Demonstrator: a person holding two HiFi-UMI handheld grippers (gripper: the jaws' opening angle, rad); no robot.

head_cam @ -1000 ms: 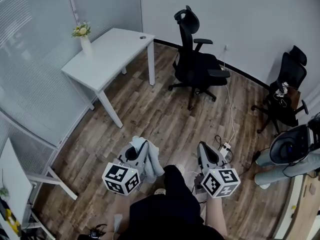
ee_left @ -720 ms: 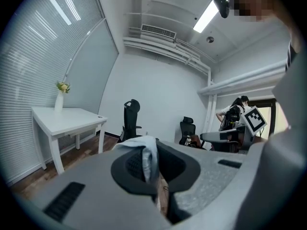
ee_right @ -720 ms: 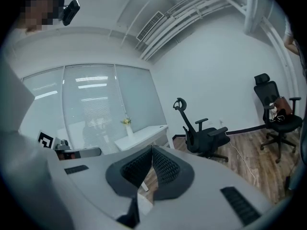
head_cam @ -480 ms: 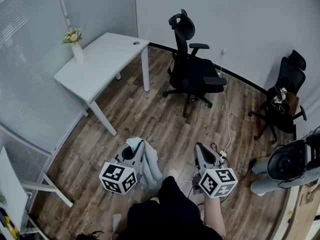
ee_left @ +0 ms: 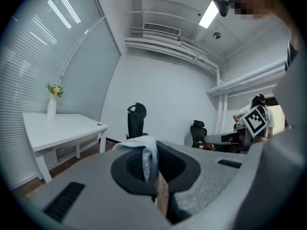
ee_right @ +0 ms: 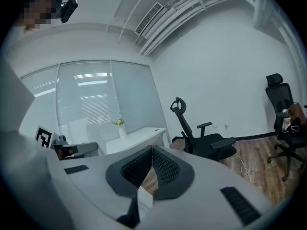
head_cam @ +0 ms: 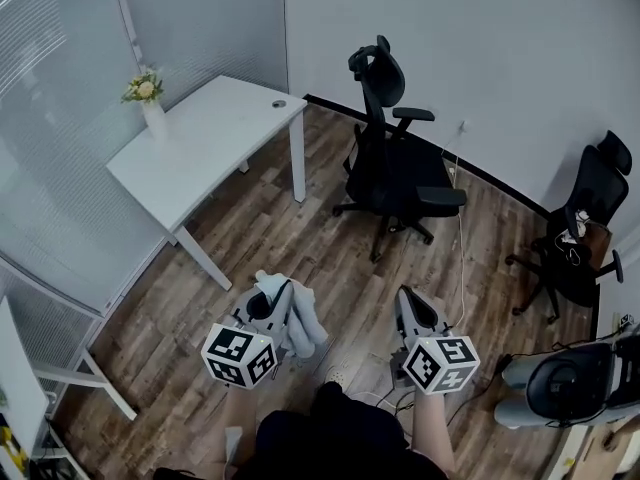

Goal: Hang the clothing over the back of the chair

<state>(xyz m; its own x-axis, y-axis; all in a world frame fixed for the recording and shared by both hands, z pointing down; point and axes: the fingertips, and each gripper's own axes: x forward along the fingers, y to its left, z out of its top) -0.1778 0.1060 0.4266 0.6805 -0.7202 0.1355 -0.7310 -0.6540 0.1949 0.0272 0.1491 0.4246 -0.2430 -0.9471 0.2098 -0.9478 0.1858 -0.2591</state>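
A black office chair with a headrest stands in the middle of the wooden floor, ahead of both grippers. It also shows in the left gripper view as the chair and in the right gripper view as the chair. My left gripper is shut on a bunched pale clothing item. A fold of the clothing sticks up between the jaws of the left gripper. My right gripper is level with it to the right. The right gripper has its pads meeting at the tips with nothing between them.
A white desk with a vase of flowers stands at the left by a glass partition. A second black chair is at the right wall. A white cable trails over the floor behind the near chair. A grey-and-black bulky thing lies at lower right.
Both grippers have travelled forward together across the floor toward the black chair, which now sits nearer in view. The left one keeps its hold on the clothing.
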